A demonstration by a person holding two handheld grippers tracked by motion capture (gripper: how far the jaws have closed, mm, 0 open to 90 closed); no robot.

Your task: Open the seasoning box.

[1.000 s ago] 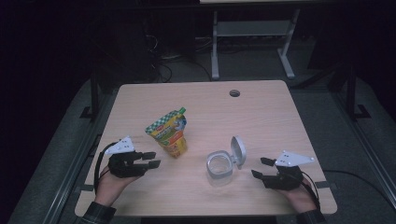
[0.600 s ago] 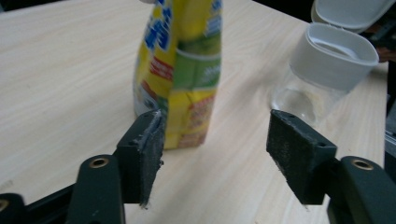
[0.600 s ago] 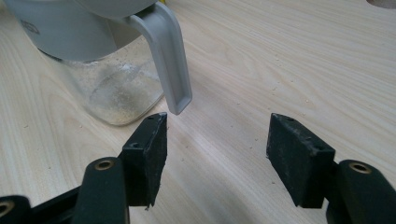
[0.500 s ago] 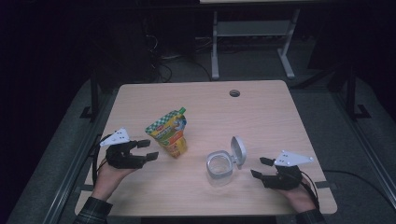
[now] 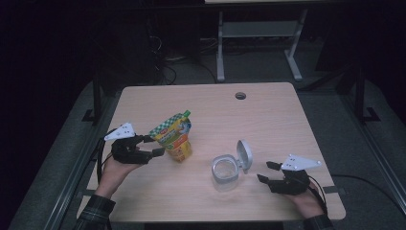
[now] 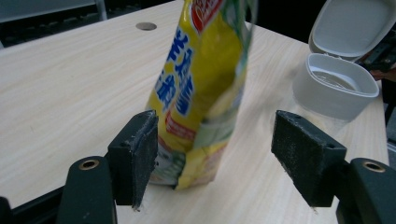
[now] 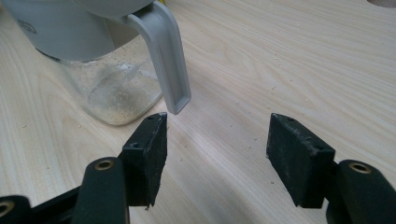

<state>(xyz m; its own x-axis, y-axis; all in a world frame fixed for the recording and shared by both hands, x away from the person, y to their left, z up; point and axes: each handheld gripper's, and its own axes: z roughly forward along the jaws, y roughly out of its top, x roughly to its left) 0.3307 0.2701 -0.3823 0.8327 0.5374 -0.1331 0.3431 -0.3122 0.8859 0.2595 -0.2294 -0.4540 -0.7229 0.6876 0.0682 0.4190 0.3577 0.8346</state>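
A yellow-green snack pouch [image 5: 174,136] stands upright left of the table's middle. My left gripper [image 5: 157,146] is level beside it on its left, and its jaws have just been opening. In the left gripper view the pouch [image 6: 201,88] stands between the spread pads [image 6: 137,154], close to the left one, and is not squeezed. A clear container [image 5: 225,173] with a grey rim and a raised hinged lid [image 5: 244,155] sits right of the pouch. My right gripper [image 5: 264,172] rests open just right of it. The lid's tab [image 7: 166,60] hangs above my right gripper [image 7: 217,154], which has nothing between its pads.
The wooden table [image 5: 268,124] has a round cable hole [image 5: 241,95] near its far edge. A white desk frame [image 5: 258,33] stands on the dark floor beyond. The container [image 6: 336,86] also appears at the right of the left gripper view.
My left gripper has moved away from the near edge and closer to the pouch, with its jaws spread wider. The right gripper, container and pouch have stayed put.
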